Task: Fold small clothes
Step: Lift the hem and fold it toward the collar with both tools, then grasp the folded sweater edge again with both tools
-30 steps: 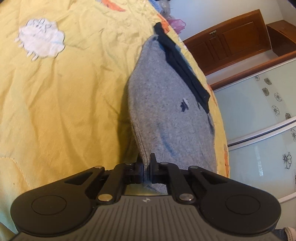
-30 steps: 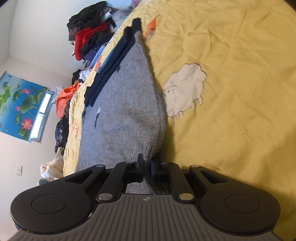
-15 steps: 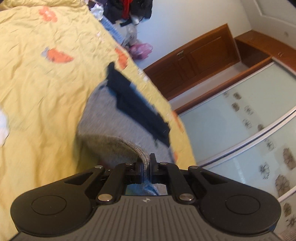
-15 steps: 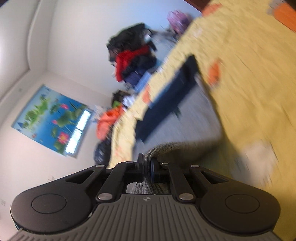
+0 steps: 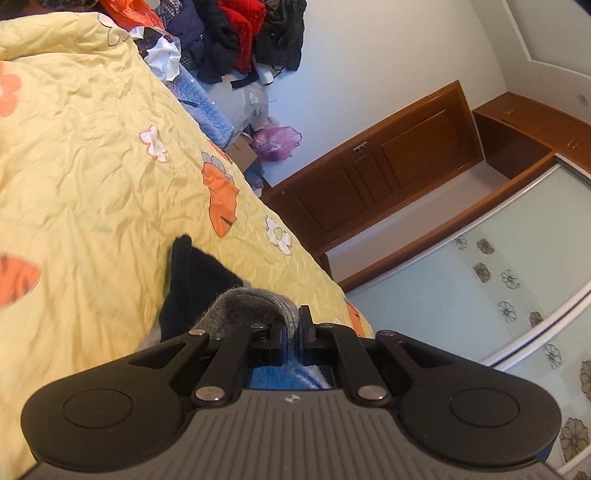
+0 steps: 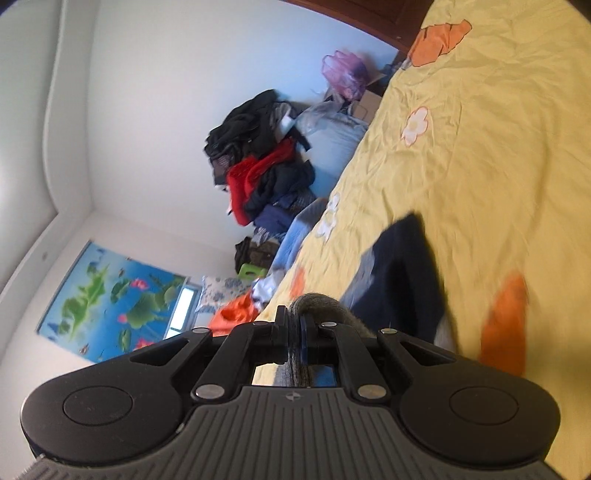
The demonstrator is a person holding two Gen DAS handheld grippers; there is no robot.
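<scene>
A small grey knit garment [image 5: 243, 310] with a dark navy band [image 5: 192, 284] lies on the yellow flowered bedspread [image 5: 92, 177]. My left gripper [image 5: 291, 332] is shut on a bunched grey edge of it, lifted and curled over toward the navy band. In the right wrist view the same grey fabric [image 6: 325, 306] humps over my right gripper [image 6: 293, 332], which is shut on another edge. The navy band [image 6: 402, 273] shows beyond it, blurred. Most of the garment is hidden under the grippers.
A heap of dark and red clothes [image 6: 258, 166] lies past the bed's far end, also seen in the left wrist view as the clothes pile [image 5: 240, 33]. A purple bag [image 5: 275, 142], a wooden door [image 5: 388, 177] and glass wardrobe panels [image 5: 498, 295] stand beside the bed.
Both grippers have carried the grey edge forward over the garment toward the navy band. The flat grey expanse seen a second ago is now folded out of sight.
</scene>
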